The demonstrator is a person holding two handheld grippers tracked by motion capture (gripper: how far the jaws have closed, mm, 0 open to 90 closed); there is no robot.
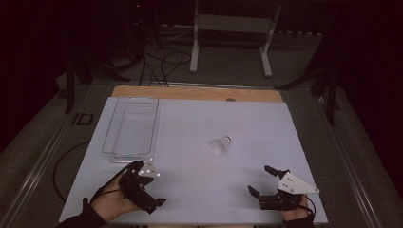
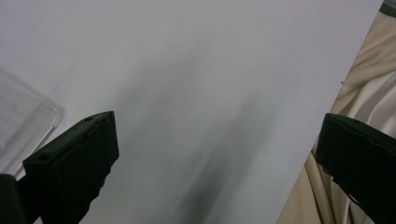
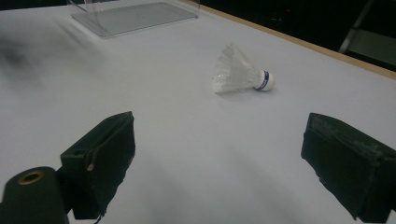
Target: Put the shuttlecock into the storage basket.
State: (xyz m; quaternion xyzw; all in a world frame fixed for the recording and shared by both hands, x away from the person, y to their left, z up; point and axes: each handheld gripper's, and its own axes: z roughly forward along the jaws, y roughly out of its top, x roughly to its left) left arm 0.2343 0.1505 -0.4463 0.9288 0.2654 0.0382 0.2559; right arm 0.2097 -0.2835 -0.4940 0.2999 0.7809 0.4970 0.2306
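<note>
Left gripper (image 1: 151, 183): jaws spread wide, empty, near the table's front-left edge, just in front of the clear rectangular plastic tray (image 1: 130, 128). White feathered shuttlecock with blue-banded cork (image 1: 220, 143): lying on its side mid-table on the white tabletop (image 1: 199, 175), well apart from both grippers. Right gripper (image 1: 262, 179): jaws spread wide, empty, front-right.

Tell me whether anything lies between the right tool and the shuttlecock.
Nothing visible does. The shuttlecock lies on its side on the white table, and only bare tabletop stretches between it and the open right tool. The clear tray sits well off to the left.
</note>
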